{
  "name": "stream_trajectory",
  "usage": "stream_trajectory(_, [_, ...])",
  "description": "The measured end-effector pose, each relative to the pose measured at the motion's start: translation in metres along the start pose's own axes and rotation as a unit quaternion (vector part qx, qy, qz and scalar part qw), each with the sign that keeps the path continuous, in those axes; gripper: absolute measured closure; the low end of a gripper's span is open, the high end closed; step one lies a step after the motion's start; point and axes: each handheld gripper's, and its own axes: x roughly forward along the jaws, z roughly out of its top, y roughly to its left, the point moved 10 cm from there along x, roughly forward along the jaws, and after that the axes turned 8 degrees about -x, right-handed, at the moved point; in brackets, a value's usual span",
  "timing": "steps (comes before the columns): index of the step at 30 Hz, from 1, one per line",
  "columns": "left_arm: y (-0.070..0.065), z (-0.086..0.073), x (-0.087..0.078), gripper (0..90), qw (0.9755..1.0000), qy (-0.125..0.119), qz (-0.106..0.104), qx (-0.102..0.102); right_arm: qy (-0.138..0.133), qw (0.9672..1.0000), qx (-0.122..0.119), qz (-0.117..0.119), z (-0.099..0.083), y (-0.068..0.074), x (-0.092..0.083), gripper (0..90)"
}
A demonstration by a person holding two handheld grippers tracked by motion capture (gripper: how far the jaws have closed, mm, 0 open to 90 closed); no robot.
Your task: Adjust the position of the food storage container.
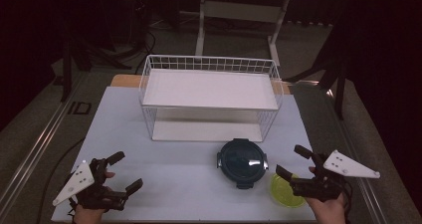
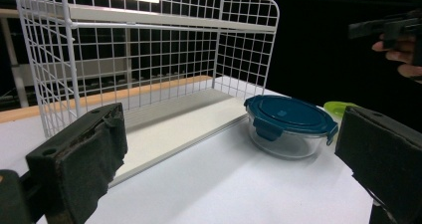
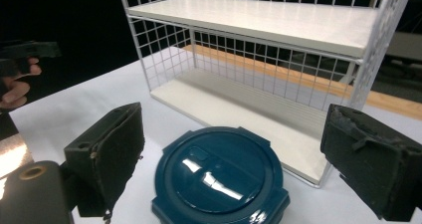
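The round glass container [image 1: 243, 162] with its teal clip lid sits at the table's five o'clock, likely heavy, rigid, slick and breakable, best gripped across its rim by the right gripper [image 1: 293, 162], which, like the left gripper [image 1: 125, 171], gapes wide, empty.

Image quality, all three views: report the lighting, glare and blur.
High view: dim, soft focus, surroundings almost black, table palely lit. Right gripper view: sharp on the blue lid, which carries bright white glare; its near black jaws are soft. Left gripper view: wire rack bowed by the wide lens, background black.
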Motion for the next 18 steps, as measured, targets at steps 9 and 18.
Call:
stream_trajectory(9, [0.001, -0.001, 0.001, 0.0, 1.0, 0.0, 0.0, -0.002, 0.049, 0.9985, 0.009, 0.022, -0.02, -0.028, 0.02, 24.9])
stream_trajectory(18, [0.001, -0.001, 0.001, 0.0, 1.0, 0.001, -0.001, -0.003, 0.087, 0.9951, 0.021, 0.044, -0.042, -0.044, 0.04, 40.4])
